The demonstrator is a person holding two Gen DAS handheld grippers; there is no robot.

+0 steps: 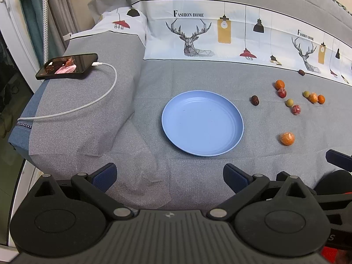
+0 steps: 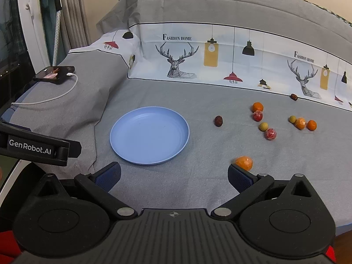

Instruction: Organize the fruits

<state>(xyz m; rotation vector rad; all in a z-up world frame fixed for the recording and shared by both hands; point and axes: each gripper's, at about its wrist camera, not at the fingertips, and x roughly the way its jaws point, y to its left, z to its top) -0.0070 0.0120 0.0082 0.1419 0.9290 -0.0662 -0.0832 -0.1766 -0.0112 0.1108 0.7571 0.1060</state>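
A blue plate lies empty on the grey bedspread. Right of it are several small fruits: a wrapped orange one nearest, a dark date, an orange, red wrapped ones, green ones, and a second date far back. My left gripper is open and empty, in front of the plate. My right gripper is open and empty; its right finger sits just in front of the nearest wrapped orange fruit.
A phone on a white charging cable lies on the raised left part of the bed. A patterned sheet band runs across the back. The bed's left edge drops off near a curtain.
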